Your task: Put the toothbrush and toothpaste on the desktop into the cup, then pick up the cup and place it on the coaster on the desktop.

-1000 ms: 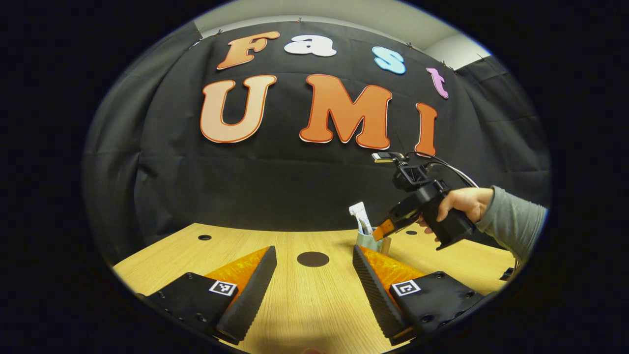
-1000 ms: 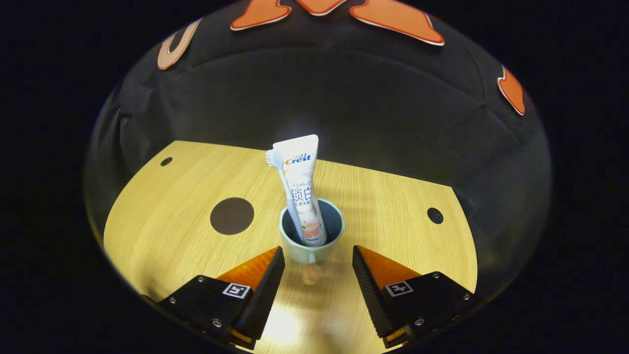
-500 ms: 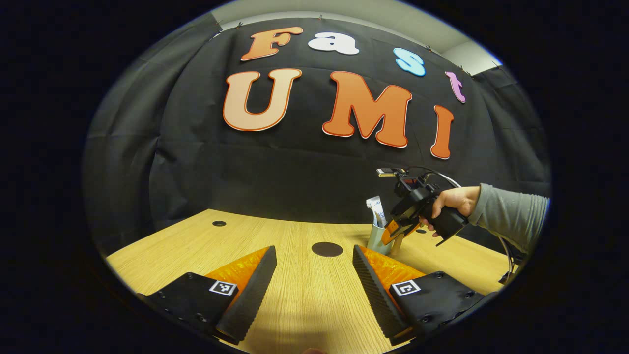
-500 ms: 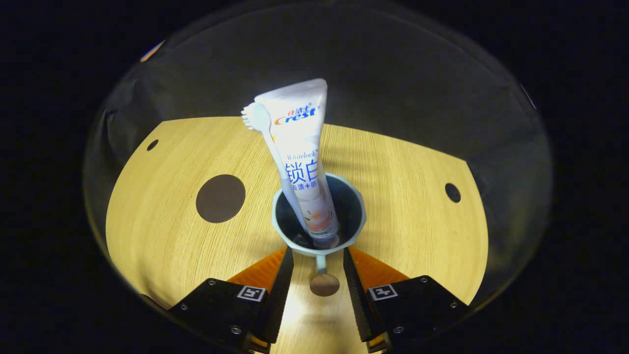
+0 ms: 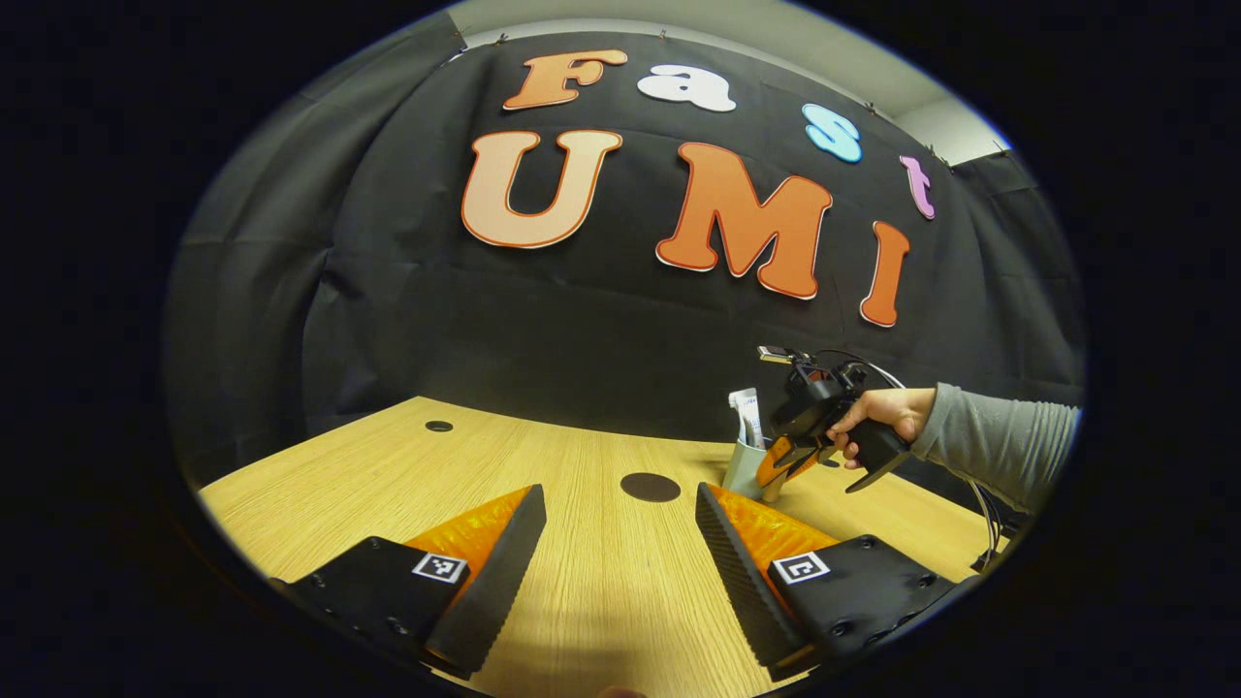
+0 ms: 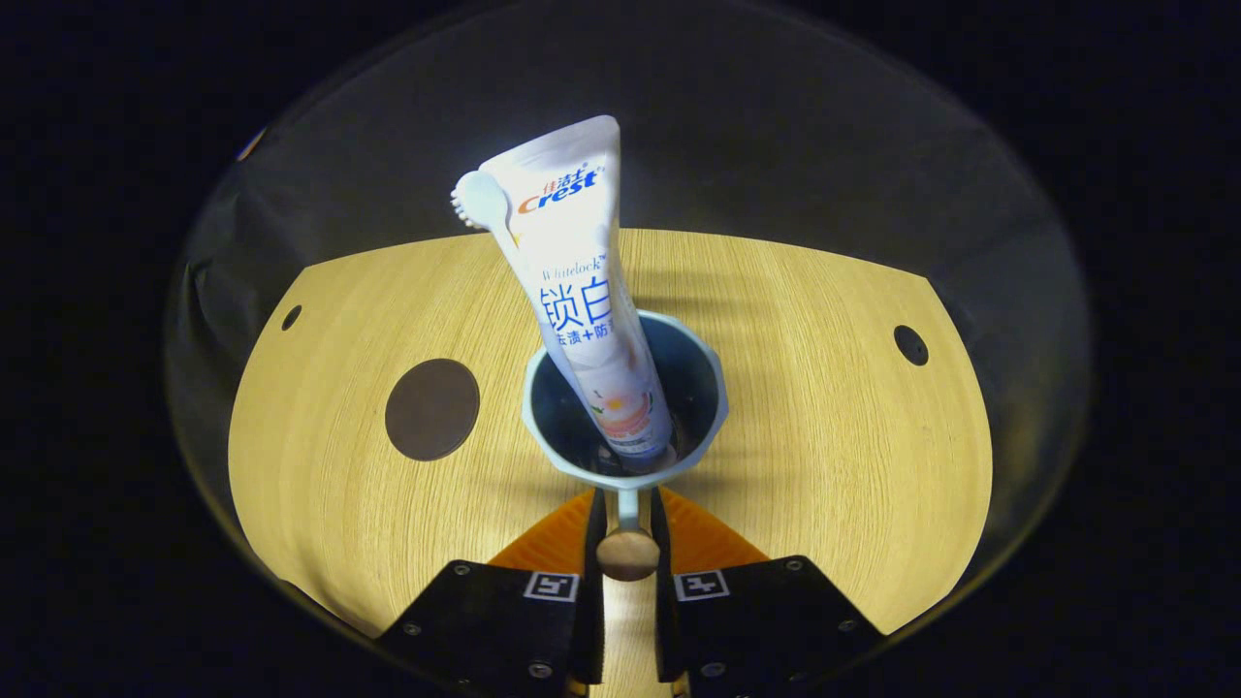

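Right gripper view: coaster (image 6: 432, 409) lies left on the tabletop (image 6: 824, 407); right tool (image 6: 627, 543) is clamped on the cup (image 6: 623, 465) handle; toothbrush (image 6: 482, 202) and toothpaste (image 6: 582, 291) stand inside; left tool (image 5: 620, 553) gapes apart, holding nothing.

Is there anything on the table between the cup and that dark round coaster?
No. In the right gripper view, only bare wooden desktop lies between the cup and the coaster. The left gripper view shows the same gap.

A recording booth: black cloth wall (image 5: 582, 330) draped behind a bare wooden desktop (image 5: 582, 582).
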Motion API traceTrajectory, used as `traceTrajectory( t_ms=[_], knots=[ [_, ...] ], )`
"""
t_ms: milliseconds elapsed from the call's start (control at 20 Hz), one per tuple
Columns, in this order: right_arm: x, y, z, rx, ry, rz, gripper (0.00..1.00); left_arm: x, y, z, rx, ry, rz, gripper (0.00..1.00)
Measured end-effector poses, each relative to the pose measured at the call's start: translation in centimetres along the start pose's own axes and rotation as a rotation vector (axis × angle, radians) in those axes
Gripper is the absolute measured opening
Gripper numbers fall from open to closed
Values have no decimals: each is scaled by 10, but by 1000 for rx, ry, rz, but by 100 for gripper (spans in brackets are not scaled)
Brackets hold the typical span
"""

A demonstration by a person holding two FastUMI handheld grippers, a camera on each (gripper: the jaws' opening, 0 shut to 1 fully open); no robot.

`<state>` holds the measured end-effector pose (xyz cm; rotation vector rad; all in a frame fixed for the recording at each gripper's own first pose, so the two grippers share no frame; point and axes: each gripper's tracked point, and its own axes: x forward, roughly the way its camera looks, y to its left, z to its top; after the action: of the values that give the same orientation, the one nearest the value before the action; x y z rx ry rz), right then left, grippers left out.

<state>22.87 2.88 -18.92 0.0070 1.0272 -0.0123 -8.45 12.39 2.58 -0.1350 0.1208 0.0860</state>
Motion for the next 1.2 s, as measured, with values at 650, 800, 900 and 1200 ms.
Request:
traceTrajectory(
  t_ms=[650,800,900,1200],
  knots=[
    [1,2,10,-46,-67,63,19,1,11,-8,-1,26,39,99],
    [1,2,11,-72,-67,82,19,3,12,-15,-8,42,44,99],
    [1,2,13,-103,-72,85,18,0,12,-18,-8,51,45,99],
    [-2,2,21,-166,-92,117,14,-2,18,-22,-11,60,59,99]
  ],
)
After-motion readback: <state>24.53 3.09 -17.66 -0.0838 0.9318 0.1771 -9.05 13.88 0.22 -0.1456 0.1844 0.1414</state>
